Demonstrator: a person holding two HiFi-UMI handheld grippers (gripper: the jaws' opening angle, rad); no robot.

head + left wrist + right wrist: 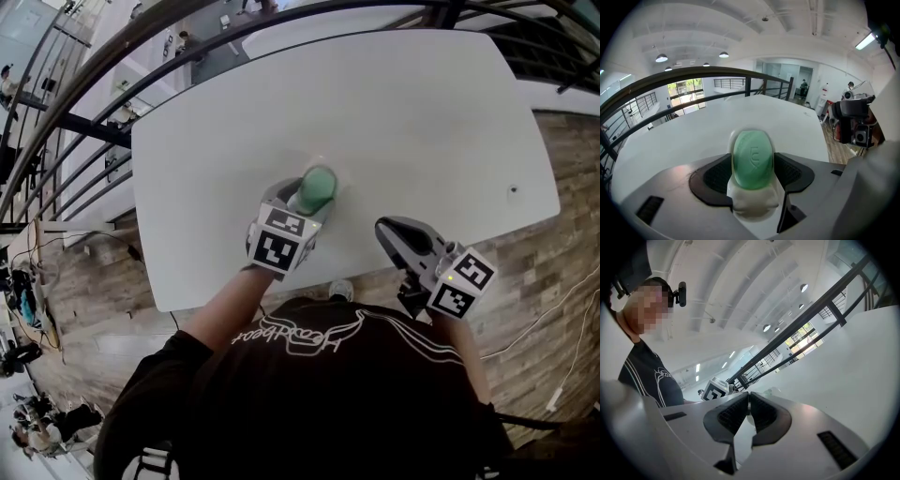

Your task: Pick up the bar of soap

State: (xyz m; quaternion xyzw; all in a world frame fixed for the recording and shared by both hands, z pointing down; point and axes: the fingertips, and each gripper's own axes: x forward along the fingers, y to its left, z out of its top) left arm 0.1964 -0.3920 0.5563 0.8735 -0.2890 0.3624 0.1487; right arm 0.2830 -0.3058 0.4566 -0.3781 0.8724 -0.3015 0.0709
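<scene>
The bar of soap [317,187] is a green oval with a stamped mark. It stands on edge between the two black pads of my left gripper [309,199], which is shut on it above the middle of the white table [412,112]. In the left gripper view the soap [752,159] fills the gap between the jaws of the left gripper [752,165]. A white dish-like piece [754,204] shows under it; whether the soap touches it I cannot tell. My right gripper [385,229] hangs over the table's near edge, shut with nothing in it; its jaws [748,407] meet at the tips.
A dark railing [112,56] curves round the table's far and left sides. Wooden floor [562,244] lies to the right and below the near edge. A small dark spot [512,189] marks the table's right part. The left gripper's marker cube [715,390] shows in the right gripper view.
</scene>
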